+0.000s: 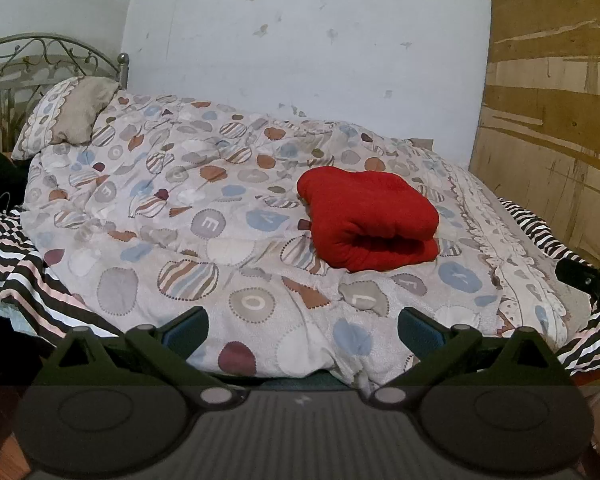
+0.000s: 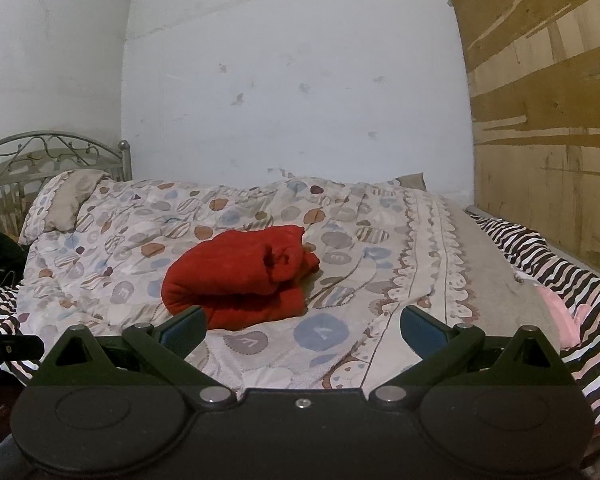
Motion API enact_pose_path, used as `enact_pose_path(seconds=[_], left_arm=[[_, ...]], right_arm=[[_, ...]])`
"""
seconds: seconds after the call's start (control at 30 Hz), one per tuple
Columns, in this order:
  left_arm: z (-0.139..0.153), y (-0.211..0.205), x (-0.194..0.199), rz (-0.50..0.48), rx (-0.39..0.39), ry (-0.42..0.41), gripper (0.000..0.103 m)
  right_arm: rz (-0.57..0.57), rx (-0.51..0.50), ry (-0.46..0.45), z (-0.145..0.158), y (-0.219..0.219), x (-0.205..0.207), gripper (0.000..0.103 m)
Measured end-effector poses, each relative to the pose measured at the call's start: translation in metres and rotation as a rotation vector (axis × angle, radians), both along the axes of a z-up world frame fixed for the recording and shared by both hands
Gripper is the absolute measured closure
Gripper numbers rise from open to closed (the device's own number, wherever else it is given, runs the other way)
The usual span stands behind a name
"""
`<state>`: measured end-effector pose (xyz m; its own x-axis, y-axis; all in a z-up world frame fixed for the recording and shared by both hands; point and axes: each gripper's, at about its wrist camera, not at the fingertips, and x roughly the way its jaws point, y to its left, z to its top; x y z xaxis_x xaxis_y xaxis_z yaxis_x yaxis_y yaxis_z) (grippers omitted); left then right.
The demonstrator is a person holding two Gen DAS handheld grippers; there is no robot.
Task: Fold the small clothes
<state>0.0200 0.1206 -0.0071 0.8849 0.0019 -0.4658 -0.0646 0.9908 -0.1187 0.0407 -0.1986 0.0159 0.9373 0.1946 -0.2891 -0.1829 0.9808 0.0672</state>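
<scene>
A red garment [image 1: 370, 218] lies folded into a thick bundle on the patterned quilt [image 1: 204, 216], right of centre in the left wrist view. The right wrist view shows the same red garment [image 2: 240, 276] left of centre, its loose ends bunched at the right side. My left gripper [image 1: 302, 328] is open, held back from the bundle near the quilt's front edge, with nothing between its blue-padded fingers. My right gripper [image 2: 302, 326] is open too, just in front of the garment; its left fingertip [image 2: 186, 326] overlaps the bundle's near edge in the image.
A pillow [image 1: 66, 114] leans against the metal headboard [image 1: 40, 56] at the far left. Striped bedding [image 2: 572, 280] shows around the quilt [image 2: 380, 280], with a pink item [image 2: 560, 306] on the right. A white wall stands behind and a plywood panel [image 1: 556, 120] to the right.
</scene>
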Motion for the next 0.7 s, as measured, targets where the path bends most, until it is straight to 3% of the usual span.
enact_pose_path(seconds=[0.7], left_arm=[[-0.0030,0.0000,-0.0014,0.009,-0.010,0.012,0.000]], right_arm=[[0.008,-0.007,-0.002,0.0022,0.0005,0.0011,0.000]])
